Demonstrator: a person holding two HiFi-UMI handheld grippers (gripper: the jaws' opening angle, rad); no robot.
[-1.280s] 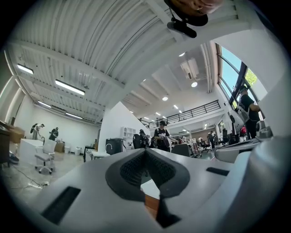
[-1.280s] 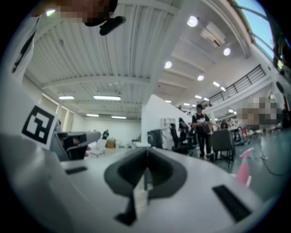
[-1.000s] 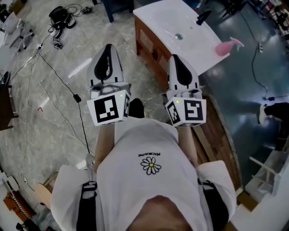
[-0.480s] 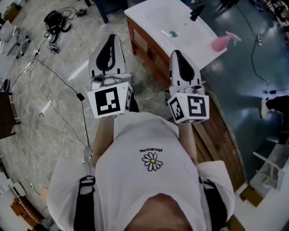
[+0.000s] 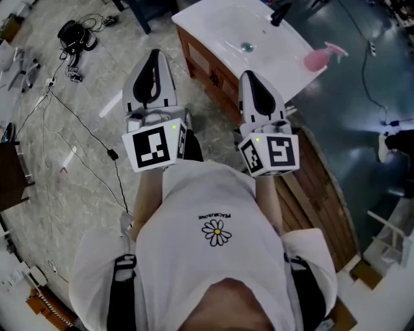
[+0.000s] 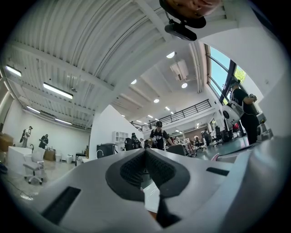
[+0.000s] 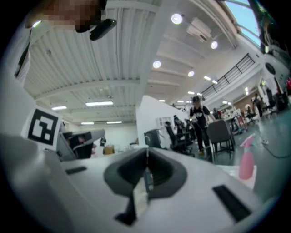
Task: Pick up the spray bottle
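Observation:
The pink spray bottle (image 5: 317, 59) lies on the far right corner of a white vanity top (image 5: 220, 22) in the head view. It also shows in the right gripper view, where the bottle (image 7: 246, 160) stands out at the right edge. My left gripper (image 5: 154, 55) is held out over the floor, left of the vanity. My right gripper (image 5: 250, 76) points at the vanity's near edge, well short of the bottle. In both gripper views the jaws meet in a thin seam, left gripper (image 6: 145, 152) and right gripper (image 7: 146, 152), shut with nothing between them.
The vanity has a black faucet (image 5: 280, 11), a drain (image 5: 246, 46) and a wooden cabinet (image 5: 208, 68) beneath. Cables (image 5: 77, 39) trail over the stone floor at left. Wooden boards (image 5: 323, 194) lie at right. People (image 6: 159, 135) and chairs stand far off.
The vanity and bottle have slid left and nearer in the head view as the person steps toward them. Both grippers stay shut and side by side.

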